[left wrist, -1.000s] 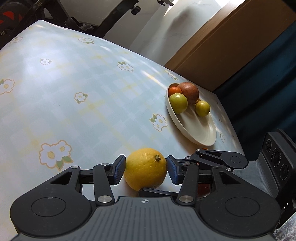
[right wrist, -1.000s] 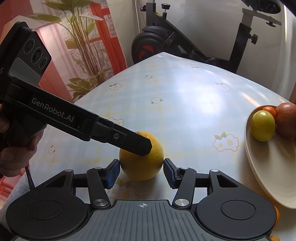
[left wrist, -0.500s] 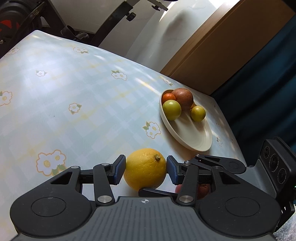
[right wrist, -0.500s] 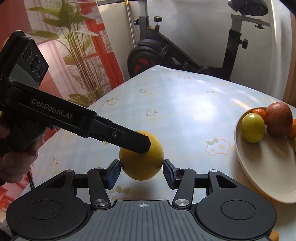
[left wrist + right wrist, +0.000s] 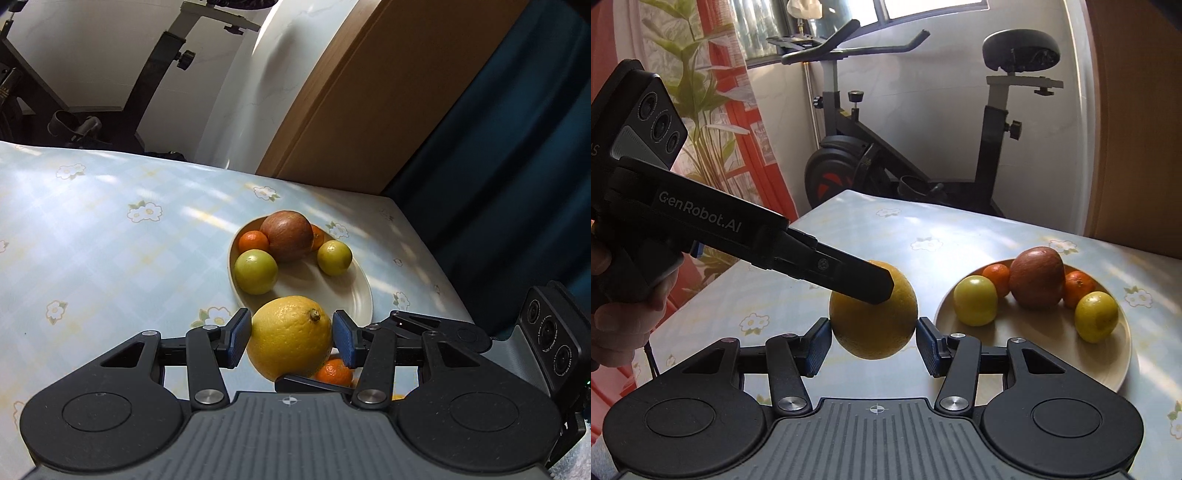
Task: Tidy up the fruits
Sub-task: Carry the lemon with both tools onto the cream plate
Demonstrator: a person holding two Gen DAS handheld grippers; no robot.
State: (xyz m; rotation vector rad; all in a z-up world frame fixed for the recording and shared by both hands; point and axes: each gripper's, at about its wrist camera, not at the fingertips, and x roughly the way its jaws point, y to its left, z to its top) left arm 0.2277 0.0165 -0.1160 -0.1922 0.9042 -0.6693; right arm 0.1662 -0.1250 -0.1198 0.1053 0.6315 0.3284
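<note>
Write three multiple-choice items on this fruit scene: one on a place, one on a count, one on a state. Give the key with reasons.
1. Where is the big yellow citrus?
A. on the plate
B. between both grippers' fingers, off the table
C. on the floor

2. How many fruits lie on the plate?
A. two
B. five
C. eight

3. What are the two grippers doing?
A. both grip the citrus
B. both hang open, apart from it
C. one holds the plate

Key: B, it hangs above the tablecloth; B, one reddish-brown, two yellow-green, two orange; A, left gripper and right gripper both press its sides.
</note>
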